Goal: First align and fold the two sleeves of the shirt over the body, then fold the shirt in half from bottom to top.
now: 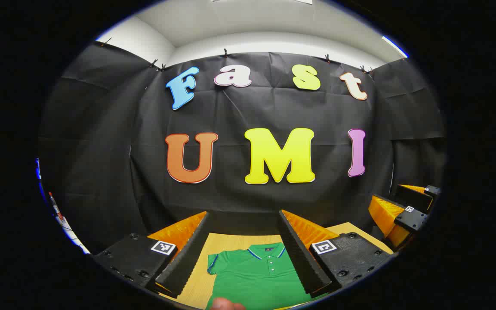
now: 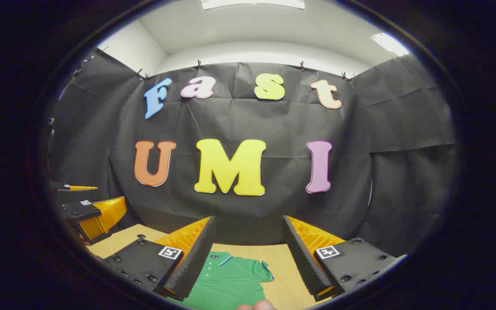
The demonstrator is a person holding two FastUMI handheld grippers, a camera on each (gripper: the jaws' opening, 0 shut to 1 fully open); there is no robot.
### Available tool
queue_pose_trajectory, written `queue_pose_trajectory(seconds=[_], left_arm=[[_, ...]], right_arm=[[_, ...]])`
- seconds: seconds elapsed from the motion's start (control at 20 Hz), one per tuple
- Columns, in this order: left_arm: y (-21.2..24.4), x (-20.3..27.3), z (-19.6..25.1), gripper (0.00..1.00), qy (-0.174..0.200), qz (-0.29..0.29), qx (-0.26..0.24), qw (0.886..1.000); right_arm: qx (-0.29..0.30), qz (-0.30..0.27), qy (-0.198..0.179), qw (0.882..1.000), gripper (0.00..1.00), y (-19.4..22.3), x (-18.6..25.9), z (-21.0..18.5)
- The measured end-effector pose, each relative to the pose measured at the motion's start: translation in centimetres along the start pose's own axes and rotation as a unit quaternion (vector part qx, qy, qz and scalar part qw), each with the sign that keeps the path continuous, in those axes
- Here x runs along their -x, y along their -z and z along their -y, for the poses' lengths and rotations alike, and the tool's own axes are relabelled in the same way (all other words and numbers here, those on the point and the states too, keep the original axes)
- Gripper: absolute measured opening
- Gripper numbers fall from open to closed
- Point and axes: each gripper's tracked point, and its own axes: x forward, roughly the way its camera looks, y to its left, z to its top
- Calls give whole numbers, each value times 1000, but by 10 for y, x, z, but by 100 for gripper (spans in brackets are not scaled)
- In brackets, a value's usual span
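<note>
In the left gripper view, the left gripper [image 1: 243, 249] holds its two fingers [image 1: 187, 258] spread wide apart, nothing between them, raised above the table and clear of the cloth. Between and below them lies the green shirt [image 1: 256, 275], flat on the wooden table [image 1: 230, 241], collar toward the black cloth wall [image 1: 248, 112], one short sleeve [image 1: 214, 262] spread out to the side. A fingertip [image 1: 226, 305] of the person pokes in at the bottom edge. Off to the side in the same view, the right gripper [image 1: 407, 213] hangs in the air near the table's edge; from here I cannot tell how its fingers stand.

In the right gripper view, the right gripper [image 2: 248, 254] also has its fingers [image 2: 303, 258] wide apart and empty, above the table [image 2: 282, 267]. The shirt [image 2: 226, 280] lies beneath, its other sleeve [image 2: 263, 269] laid flat, unfolded. The left gripper [image 2: 88, 206] shows off to the side, up in the air near the wall.
</note>
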Motion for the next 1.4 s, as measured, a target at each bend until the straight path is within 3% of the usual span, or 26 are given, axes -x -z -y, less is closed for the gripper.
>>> queue_pose_trajectory(seconds=[0.5,1.4], left_arm=[[8,2,1,99,12,-4,20,1000],[6,-9,0,99,12,3,11,1000]], right_arm=[[-1,-17,2,1000,95,9,4,-1],[-2,-27,2,1000,95,12,-12,9]])
